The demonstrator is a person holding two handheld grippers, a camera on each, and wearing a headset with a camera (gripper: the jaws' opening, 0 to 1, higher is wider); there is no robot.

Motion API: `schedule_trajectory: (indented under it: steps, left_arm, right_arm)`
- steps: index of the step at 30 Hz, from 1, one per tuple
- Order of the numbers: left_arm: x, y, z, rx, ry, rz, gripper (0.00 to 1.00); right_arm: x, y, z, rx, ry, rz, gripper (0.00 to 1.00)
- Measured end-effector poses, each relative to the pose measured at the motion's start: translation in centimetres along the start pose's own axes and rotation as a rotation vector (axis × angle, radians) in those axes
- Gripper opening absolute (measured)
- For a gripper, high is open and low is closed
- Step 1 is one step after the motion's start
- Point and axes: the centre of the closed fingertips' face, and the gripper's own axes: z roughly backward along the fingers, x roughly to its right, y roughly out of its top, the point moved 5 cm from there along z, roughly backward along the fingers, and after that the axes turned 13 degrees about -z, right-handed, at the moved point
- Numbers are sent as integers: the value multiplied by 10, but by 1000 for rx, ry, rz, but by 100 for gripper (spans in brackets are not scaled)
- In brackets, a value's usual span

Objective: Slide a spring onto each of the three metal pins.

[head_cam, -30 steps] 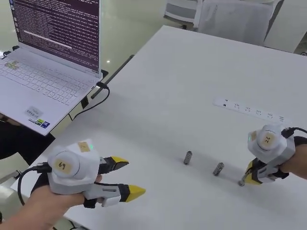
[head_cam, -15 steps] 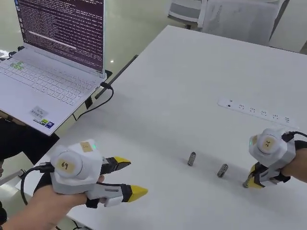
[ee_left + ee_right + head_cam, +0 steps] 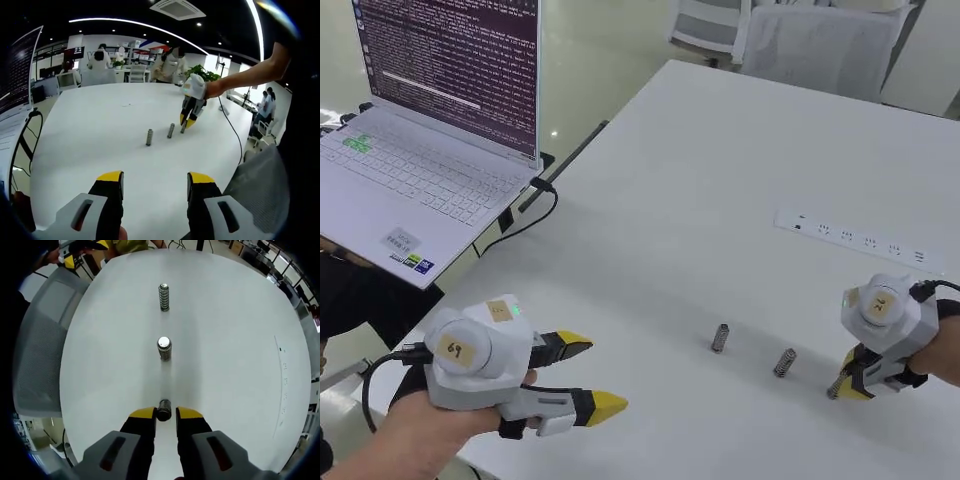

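Little has shifted on the white bench in the past second beyond a drift of the headset camera. The right gripper stays low at the right end of a short row of parts, near the bench's front edge. Its yellow-tipped jaws are closed on a third small grey coil spring. Whether that spring is fully seated over a pin cannot be told.

To its left stand a middle spring-wrapped metal pin with a shiny cap and a left spring-wrapped pin, both upright and a little apart. The left gripper hovers at the near left corner with its jaws wide apart and nothing between them, well away from the row.

An open silver laptop sits at far left, and a white power strip lies beyond the row.

Judging by the scene, the last of three fittings is under way. The danger is a sideways nudge or a snatched release. Either could tip the slim pin, let the coil spring off it, or knock the middle pin just beside it.
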Motion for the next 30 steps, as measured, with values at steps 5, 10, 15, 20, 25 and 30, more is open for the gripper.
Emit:
schedule_trajectory:
  steps: [5,10,15,20,25,30]
  left_arm:
    - [1,2,0,5,0,-2,46]
    - [2,4,0,11,-3,-4,46]
    - [1,7,-2,15,-6,-6,46]
    - [3,9,-3,19,-14,-10,46]
    - [4,12,-5,23,-19,-17,46]
    - [4,16,-7,29,-20,-20,46]
  right_arm:
    - [-1,0,7,14,-5,-12,16]
    - [-4,0,13,30,-7,-23,20]
    - [-4,0,22,59,-10,-44,21]
    - [-5,-1,31,93,-18,-72,22]
    - [-7,-4,37,121,-22,-93,24]
    - [-14,-7,48,194,-26,-164,25]
